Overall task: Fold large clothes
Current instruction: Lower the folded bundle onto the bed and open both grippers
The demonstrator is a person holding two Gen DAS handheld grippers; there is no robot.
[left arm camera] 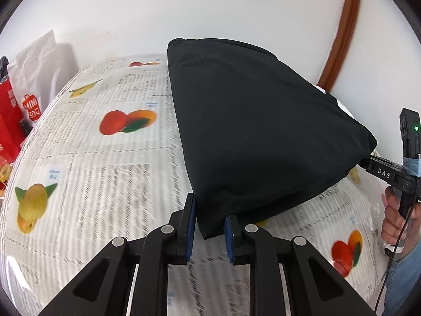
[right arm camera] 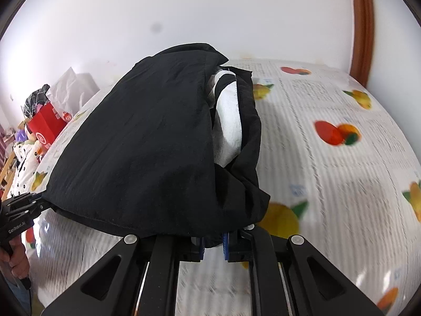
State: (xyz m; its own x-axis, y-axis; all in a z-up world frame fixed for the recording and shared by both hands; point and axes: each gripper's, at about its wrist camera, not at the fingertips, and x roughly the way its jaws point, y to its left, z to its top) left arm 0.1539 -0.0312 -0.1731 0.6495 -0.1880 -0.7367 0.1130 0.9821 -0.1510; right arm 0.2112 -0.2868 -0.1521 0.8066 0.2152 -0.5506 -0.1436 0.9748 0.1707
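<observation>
A large black garment (left arm camera: 250,131) with a white inner patch (right arm camera: 230,121) is held up off the table by its near edge. My left gripper (left arm camera: 209,226) is shut on one near corner of the black garment. My right gripper (right arm camera: 213,239) is shut on the other near corner (right arm camera: 210,226). The right gripper also shows at the right edge of the left wrist view (left arm camera: 373,163), and the left gripper at the left edge of the right wrist view (right arm camera: 39,202). The far part of the garment rests on the table.
The table is covered by a white cloth with fruit prints and text (left arm camera: 92,171). Red and white shopping bags (left arm camera: 29,105) and clutter (right arm camera: 39,121) stand beyond its left edge. A white wall and a brown wooden frame (right arm camera: 363,26) lie behind.
</observation>
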